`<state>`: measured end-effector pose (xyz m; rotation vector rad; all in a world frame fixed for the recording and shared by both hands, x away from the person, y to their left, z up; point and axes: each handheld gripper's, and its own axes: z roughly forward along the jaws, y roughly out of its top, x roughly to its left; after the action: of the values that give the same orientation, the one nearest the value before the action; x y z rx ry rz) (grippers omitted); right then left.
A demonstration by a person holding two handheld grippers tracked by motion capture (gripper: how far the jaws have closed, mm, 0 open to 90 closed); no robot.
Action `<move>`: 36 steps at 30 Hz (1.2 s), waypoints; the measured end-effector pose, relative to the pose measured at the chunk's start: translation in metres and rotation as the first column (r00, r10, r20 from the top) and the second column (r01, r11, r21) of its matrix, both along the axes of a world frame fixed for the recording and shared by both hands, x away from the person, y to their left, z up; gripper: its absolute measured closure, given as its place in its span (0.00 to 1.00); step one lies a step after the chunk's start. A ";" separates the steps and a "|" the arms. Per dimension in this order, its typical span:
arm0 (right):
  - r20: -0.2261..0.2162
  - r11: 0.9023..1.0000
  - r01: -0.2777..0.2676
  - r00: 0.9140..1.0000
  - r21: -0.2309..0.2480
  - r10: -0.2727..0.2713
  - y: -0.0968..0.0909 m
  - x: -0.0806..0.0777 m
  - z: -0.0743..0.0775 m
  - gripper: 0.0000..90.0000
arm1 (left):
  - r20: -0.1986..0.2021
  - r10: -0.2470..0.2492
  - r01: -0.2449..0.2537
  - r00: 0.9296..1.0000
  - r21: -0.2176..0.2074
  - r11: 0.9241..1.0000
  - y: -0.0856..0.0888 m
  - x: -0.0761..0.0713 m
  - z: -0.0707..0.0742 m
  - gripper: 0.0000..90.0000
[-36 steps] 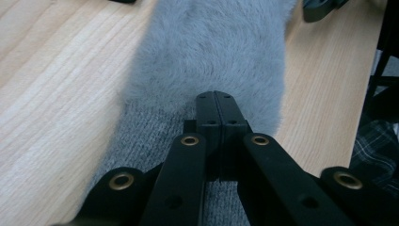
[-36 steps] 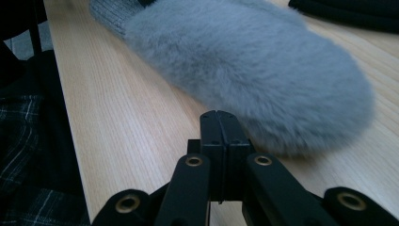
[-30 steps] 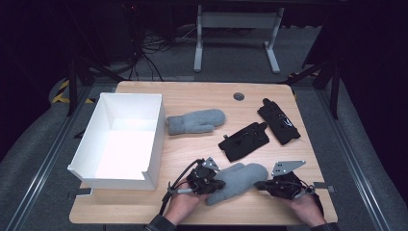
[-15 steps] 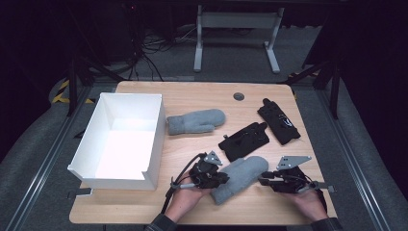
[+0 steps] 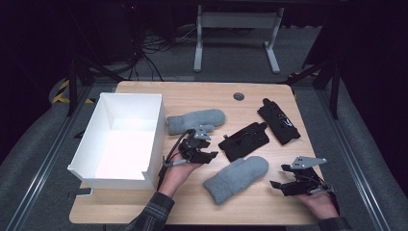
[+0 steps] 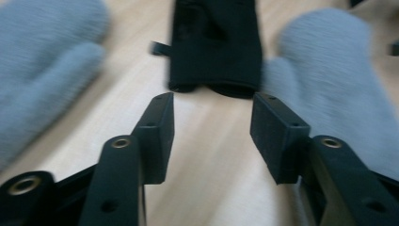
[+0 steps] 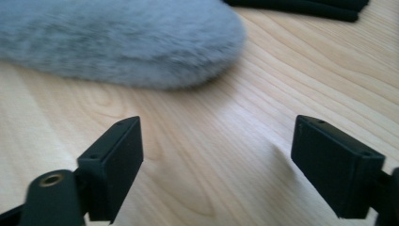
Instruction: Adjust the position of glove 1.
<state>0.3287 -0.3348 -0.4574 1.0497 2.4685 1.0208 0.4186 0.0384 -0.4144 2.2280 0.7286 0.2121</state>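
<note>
Wooden counter (image 5: 144,207) carries the near mitten (image 5: 235,179), released between both grippers: left gripper (image 5: 208,155) and right gripper (image 5: 279,185), fingers just opening, empty. Left's drift risks snagging the black glove (image 5: 244,141).

I am seeing strong light falling from above on the table (image 5: 144,211), while the surroundings are sinking into near black. The white box (image 5: 111,149) is glaring, its floor washing out. In the left gripper view, motion blur is smearing the grey mittens (image 6: 42,70). In the right gripper view, the mitten (image 7: 122,42) is looking soft and the jaws are casting faint shadows.
</note>
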 end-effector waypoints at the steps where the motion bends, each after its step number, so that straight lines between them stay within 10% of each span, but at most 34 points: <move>1: 0.005 1.000 0.007 1.000 -0.003 -0.007 -0.001 0.001 -0.001 0.19 | -0.001 0.007 -0.007 1.000 0.002 1.000 0.001 0.007 0.000 0.54; 20: 0.028 0.999 0.001 1.000 -0.034 0.000 0.004 0.004 -0.007 0.17 | 0.045 0.105 -0.109 0.993 0.092 0.990 0.000 0.076 -0.019 0.58; 28: 0.027 1.000 -0.003 1.000 -0.017 0.004 0.003 0.005 -0.008 0.17 | 0.055 0.133 -0.140 0.990 0.154 0.978 -0.006 0.088 -0.035 0.82; 36: 0.027 1.000 -0.006 1.000 -0.012 0.006 0.003 0.005 -0.008 0.17 | -0.006 0.178 -0.176 0.984 0.102 0.979 -0.004 0.086 -0.031 0.96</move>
<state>0.3340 -0.3317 -0.4651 1.0191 2.4548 1.0136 0.5047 0.0345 -0.4451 2.2628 0.9444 0.3266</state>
